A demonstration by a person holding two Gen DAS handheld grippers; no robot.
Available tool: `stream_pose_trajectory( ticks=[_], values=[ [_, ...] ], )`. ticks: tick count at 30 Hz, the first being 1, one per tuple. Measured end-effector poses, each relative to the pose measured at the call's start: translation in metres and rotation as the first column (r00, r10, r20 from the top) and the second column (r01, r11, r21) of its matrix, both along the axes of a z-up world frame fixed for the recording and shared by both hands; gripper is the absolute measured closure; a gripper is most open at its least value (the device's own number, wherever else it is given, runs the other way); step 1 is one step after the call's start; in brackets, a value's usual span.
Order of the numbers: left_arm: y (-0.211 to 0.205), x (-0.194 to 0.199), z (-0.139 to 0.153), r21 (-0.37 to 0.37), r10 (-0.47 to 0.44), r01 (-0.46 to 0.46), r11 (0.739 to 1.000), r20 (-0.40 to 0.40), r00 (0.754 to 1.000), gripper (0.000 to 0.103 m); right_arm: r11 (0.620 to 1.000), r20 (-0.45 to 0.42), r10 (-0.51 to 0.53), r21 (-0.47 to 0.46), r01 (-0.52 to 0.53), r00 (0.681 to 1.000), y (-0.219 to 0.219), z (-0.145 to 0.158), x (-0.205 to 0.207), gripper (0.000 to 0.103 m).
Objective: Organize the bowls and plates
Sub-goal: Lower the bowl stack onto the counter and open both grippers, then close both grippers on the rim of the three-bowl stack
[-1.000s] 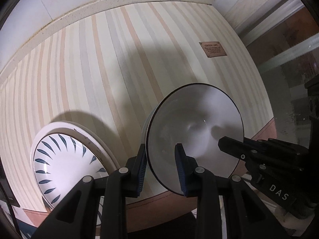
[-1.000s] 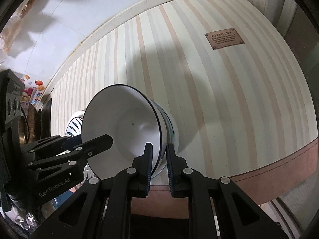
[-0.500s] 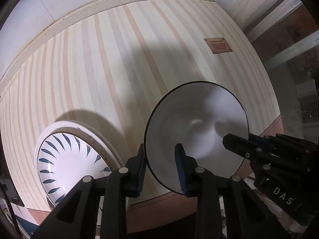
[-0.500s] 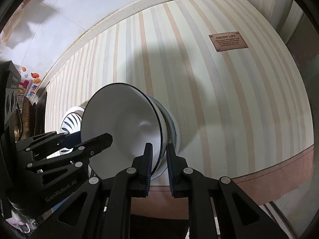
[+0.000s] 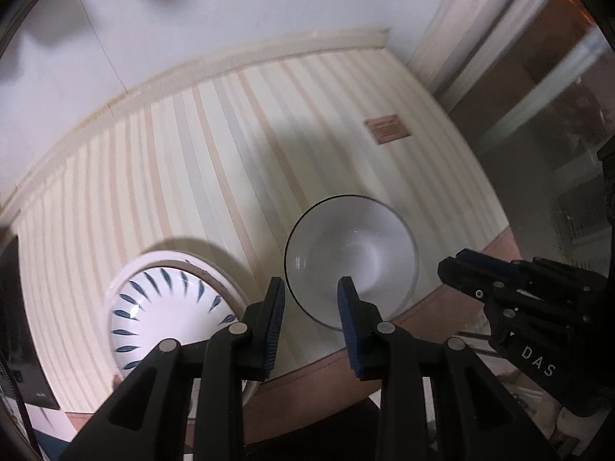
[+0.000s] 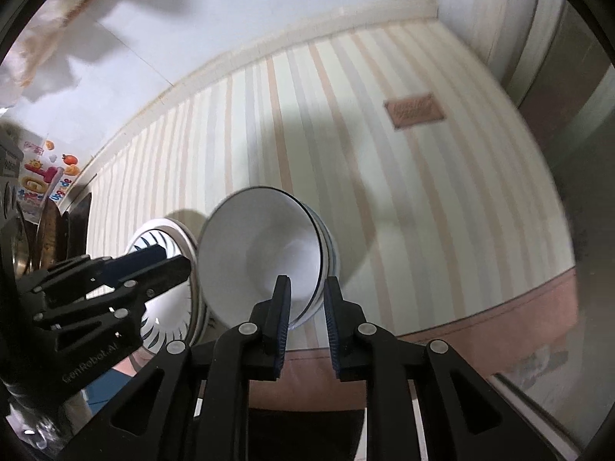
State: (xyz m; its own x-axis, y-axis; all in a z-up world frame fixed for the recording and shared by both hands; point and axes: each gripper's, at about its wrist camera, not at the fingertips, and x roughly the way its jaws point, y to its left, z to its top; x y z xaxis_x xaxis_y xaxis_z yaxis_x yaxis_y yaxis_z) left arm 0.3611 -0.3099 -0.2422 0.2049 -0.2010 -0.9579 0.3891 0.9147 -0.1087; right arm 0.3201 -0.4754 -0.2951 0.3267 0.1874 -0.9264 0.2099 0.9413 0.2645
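Observation:
A white bowl with a dark rim (image 5: 351, 261) sits nested in a stack of bowls (image 6: 265, 257) on the striped tablecloth near the front edge. To its left stands a stack of plates with a blue-leaf pattern (image 5: 165, 319), also in the right wrist view (image 6: 169, 307). My left gripper (image 5: 311, 303) is open, raised above the bowl's near-left rim, holding nothing. My right gripper (image 6: 306, 299) is open above the bowl's near-right rim and empty. Each gripper shows in the other's view: the right one (image 5: 511, 292), the left one (image 6: 107, 280).
The striped tablecloth (image 5: 230, 176) has a brown label (image 5: 386, 132) at the far right and a brown border (image 6: 480, 326) along the front edge. A white wall stands behind. Stickers (image 6: 42, 180) and dark items are at the far left.
Both grippers have opened, let go of the bowl's rim and pulled up and back. The bowl now rests level in the stack instead of tilted.

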Motion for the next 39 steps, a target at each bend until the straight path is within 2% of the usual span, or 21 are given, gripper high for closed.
stream_pose_trajectory(
  ticks=[1, 2, 3, 5, 8, 11, 12, 13, 15, 21, 30, 35, 39],
  values=[
    [0.001, -0.005, 0.007, -0.001, -0.007, 0.007, 1.000, 0.014, 1.000, 0.077, 1.000, 0.020, -0.004, -0.020, 0.005, 1.000, 0.003, 0.011, -0.008, 0.081],
    [0.002, -0.010, 0.014, -0.006, -0.016, 0.016, 1.000, 0.027, 1.000, 0.077, 0.999, 0.035, -0.008, -0.035, 0.009, 0.999, 0.004, 0.020, -0.013, 0.074],
    [0.005, -0.016, 0.021, -0.014, -0.019, 0.020, 1.000, 0.043, 0.999, 0.076, 0.998, 0.056, -0.013, -0.056, 0.017, 0.998, 0.008, 0.032, -0.023, 0.061],
    [0.011, -0.026, 0.034, -0.028, -0.020, 0.022, 0.999, 0.078, 0.997, 0.072, 0.997, 0.084, -0.022, -0.074, 0.028, 0.996, 0.011, 0.047, -0.034, 0.047],
    [0.018, -0.036, 0.048, -0.058, -0.017, 0.023, 0.998, 0.105, 0.994, 0.066, 0.993, 0.130, -0.037, -0.105, 0.051, 0.991, 0.018, 0.073, -0.057, 0.044],
    [0.024, -0.045, 0.061, -0.075, -0.032, 0.042, 0.996, 0.136, 0.990, 0.049, 0.987, 0.172, -0.048, -0.141, 0.073, 0.984, 0.026, 0.095, -0.079, 0.034],
    [0.026, -0.049, 0.065, -0.083, -0.032, 0.044, 0.996, 0.146, 0.989, 0.038, 0.986, 0.182, -0.050, -0.146, 0.078, 0.982, 0.028, 0.101, -0.086, 0.030],
    [0.027, -0.051, 0.068, -0.093, -0.033, 0.048, 0.995, 0.151, 0.988, 0.033, 0.985, 0.195, -0.053, -0.153, 0.084, 0.979, 0.029, 0.107, -0.093, 0.028],
    [0.031, -0.057, 0.074, -0.111, -0.030, 0.048, 0.993, 0.161, 0.987, 0.031, 0.979, 0.211, -0.063, -0.176, 0.102, 0.975, 0.032, 0.118, -0.104, 0.022],
    [0.041, -0.071, 0.088, -0.140, -0.017, 0.044, 0.989, 0.188, 0.982, 0.017, 0.967, 0.254, -0.099, -0.202, 0.153, 0.962, 0.036, 0.139, -0.133, 0.016],
    [0.050, -0.078, 0.099, -0.156, -0.014, 0.047, 0.987, 0.205, 0.979, 0.012, 0.968, 0.281, -0.133, -0.168, 0.185, 0.950, 0.037, 0.146, -0.147, 0.014],
    [0.050, -0.067, 0.088, -0.145, -0.005, 0.033, 0.989, 0.185, 0.983, 0.012, 0.968, 0.290, -0.132, -0.167, 0.186, 0.948, 0.037, 0.147, -0.143, 0.012],
    [0.049, -0.048, 0.069, -0.126, 0.012, 0.008, 0.992, 0.154, 0.988, 0.012, 0.970, 0.264, -0.129, -0.165, 0.176, 0.956, 0.034, 0.136, -0.127, 0.012]
  ],
)
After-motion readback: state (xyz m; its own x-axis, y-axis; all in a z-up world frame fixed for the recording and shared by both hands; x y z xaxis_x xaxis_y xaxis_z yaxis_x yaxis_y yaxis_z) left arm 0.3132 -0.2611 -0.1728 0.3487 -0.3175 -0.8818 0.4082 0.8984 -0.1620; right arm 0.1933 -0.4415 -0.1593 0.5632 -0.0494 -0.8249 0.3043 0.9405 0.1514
